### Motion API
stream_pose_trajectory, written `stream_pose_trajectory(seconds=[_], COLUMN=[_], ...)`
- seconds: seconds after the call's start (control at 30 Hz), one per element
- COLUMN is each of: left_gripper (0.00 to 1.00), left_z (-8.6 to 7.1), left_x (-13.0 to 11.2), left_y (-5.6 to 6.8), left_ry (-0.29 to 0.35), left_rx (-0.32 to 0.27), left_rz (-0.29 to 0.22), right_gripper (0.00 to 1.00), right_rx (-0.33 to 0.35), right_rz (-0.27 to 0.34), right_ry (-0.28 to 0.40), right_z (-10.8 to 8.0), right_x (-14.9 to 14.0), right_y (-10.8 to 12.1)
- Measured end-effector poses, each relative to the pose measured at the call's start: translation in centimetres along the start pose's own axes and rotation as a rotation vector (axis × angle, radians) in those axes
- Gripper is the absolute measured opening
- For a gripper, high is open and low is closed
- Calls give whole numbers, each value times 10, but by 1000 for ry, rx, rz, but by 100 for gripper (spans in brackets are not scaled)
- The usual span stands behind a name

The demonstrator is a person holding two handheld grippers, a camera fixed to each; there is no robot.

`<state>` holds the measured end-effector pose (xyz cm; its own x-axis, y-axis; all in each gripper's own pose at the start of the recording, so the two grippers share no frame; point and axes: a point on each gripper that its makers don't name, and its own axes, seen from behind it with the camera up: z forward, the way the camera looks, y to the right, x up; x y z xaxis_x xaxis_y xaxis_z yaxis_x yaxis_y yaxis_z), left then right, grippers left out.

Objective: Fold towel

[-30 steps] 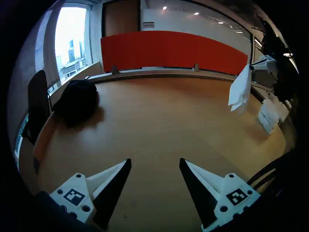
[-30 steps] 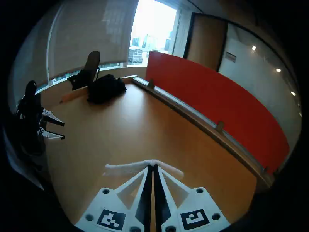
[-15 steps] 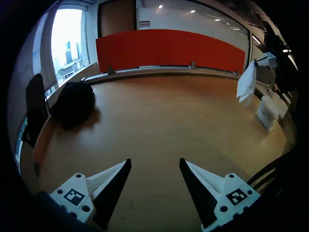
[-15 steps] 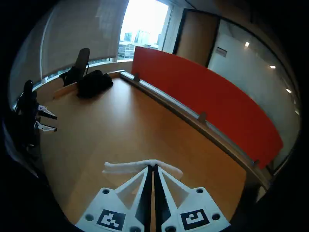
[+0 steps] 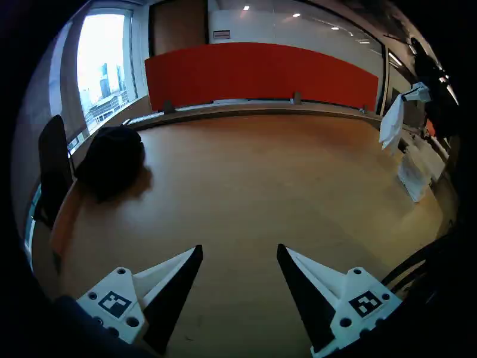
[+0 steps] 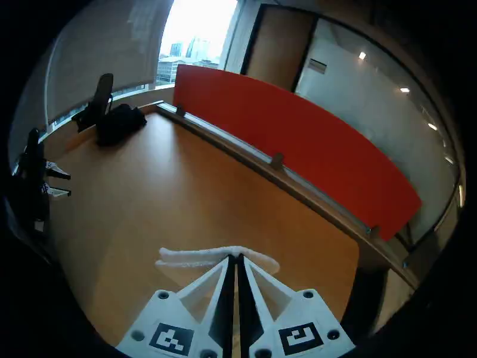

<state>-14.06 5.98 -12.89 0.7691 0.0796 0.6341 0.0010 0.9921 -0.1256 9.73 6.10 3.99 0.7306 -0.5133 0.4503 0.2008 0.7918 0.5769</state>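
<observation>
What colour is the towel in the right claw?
The cloth towel is white, clearest in the right gripper view.

Wooden desk (image 5: 250,173), red partition (image 5: 262,74), bright window (image 5: 101,71).

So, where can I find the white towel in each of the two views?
Left gripper view: the white towel hangs at the far right, in the upper half.
Right gripper view: bottom centre, pinched in the right gripper.
Shared landmark: the red partition.
</observation>
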Motion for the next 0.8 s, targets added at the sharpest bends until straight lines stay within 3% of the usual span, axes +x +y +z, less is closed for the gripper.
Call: stream_pose_trajectory(seconds=[0.37, 0.8], left_gripper=[92, 92], left_z=[4, 4], left_x=[3, 6], left_y=[2, 0], left_ry=[-5, -7], left_rx=[0, 3], left_rz=[10, 19], right_gripper=[3, 3], right_rx=[-79, -143], right_rz=[33, 67], right_ry=[-26, -47], right_z=[-22, -43], right_x=[-18, -37], right_y=[48, 81])
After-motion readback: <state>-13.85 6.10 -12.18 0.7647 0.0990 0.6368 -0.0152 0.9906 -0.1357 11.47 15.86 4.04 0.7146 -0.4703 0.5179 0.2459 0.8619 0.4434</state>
